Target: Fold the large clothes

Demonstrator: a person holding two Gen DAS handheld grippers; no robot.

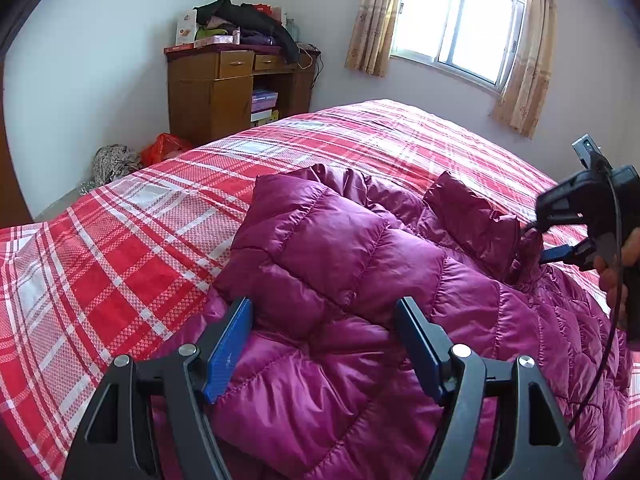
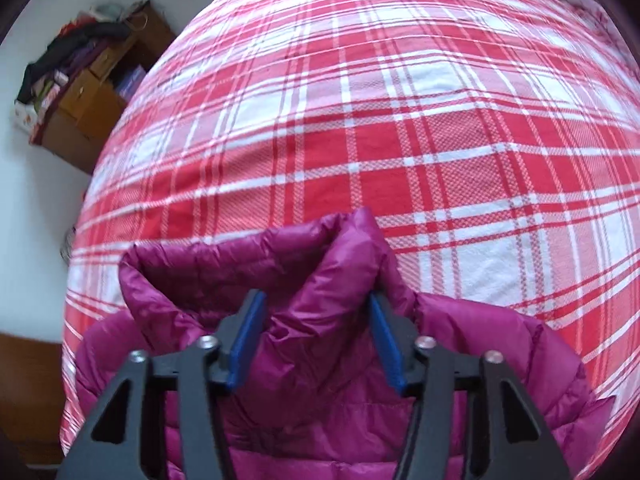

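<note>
A magenta quilted down jacket (image 1: 360, 272) lies on the red-and-white plaid bed (image 1: 120, 248), with one part folded over its body. My left gripper (image 1: 324, 312) is open just above the folded part, its blue pads on either side of the puffy fabric. In the left wrist view my right gripper (image 1: 536, 240) is at the jacket's collar on the right. In the right wrist view the right gripper (image 2: 316, 300) is open with its jaws astride the raised collar (image 2: 320, 248) of the jacket (image 2: 320, 400); the plaid bed (image 2: 400, 120) spreads beyond it.
A wooden desk (image 1: 224, 92) piled with clothes and boxes stands against the far wall; it also shows in the right wrist view (image 2: 80, 92). A red bag (image 1: 164, 148) and a grey bundle (image 1: 114, 162) lie on the floor. A curtained window (image 1: 460, 24) is behind the bed.
</note>
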